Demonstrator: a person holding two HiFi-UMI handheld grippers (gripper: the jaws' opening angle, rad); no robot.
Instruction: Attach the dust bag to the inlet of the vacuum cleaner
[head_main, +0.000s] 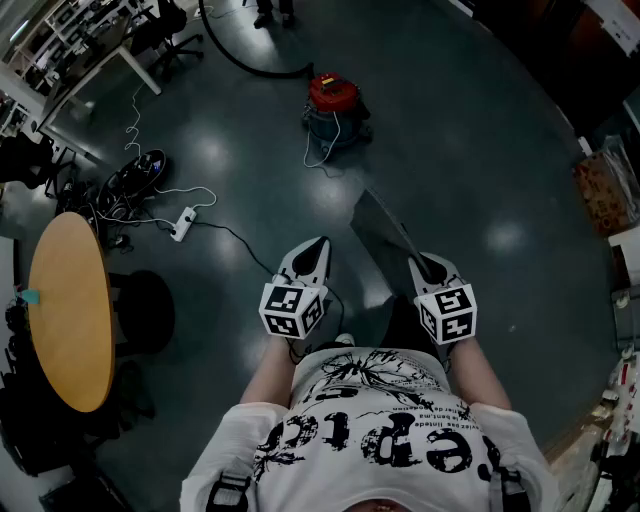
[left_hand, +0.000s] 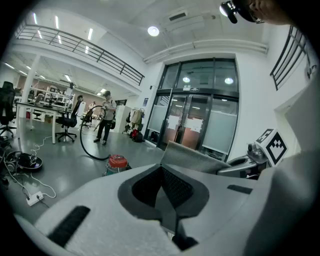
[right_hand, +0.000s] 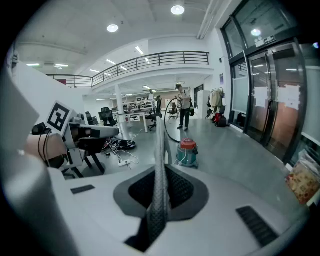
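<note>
Right gripper (head_main: 418, 260) jaws clamp the dust bag (head_main: 382, 228); left gripper (head_main: 320, 245) jaws closed, empty

We held our left gripper (head_main: 321, 244) and right gripper (head_main: 419, 262) side by side before our chest, well short of the vacuum cleaner (head_main: 333, 101), both pointing toward it and tipped slightly down. The left jaws were together, empty; the right jaws were clamped on the dust bag (head_main: 380, 230).
</note>
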